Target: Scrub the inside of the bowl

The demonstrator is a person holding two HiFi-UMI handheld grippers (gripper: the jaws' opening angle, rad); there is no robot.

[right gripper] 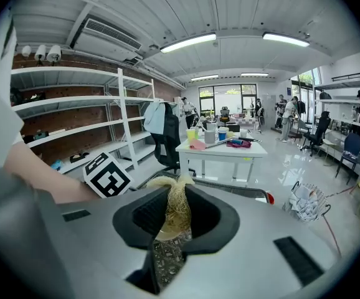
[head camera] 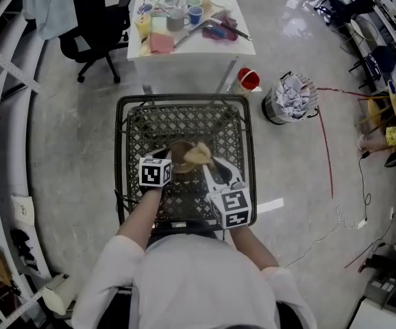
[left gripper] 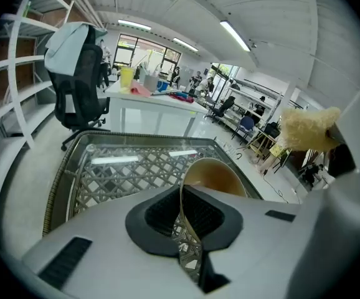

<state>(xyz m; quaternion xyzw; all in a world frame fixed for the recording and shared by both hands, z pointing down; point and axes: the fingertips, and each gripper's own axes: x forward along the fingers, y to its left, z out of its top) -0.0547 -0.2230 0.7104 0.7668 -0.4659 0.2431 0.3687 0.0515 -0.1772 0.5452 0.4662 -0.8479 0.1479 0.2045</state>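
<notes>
Two pinches, gripper views only: bowl rim, scrubber.

We wear a white top. Its loose sleeves end above the forearms, just outside the near edge of the lattice table. Over the table's near left part, the left gripper carries a cube with white faces and black square markers. The right gripper, over the table's near right part, carries a cube of the same kind. It also has two pale flat arms with cut-out holes. From close, both grippers have a smooth light grey shell. In the shell we see a dark rounded recess, black ribbed pads and narrow black slots.
</notes>
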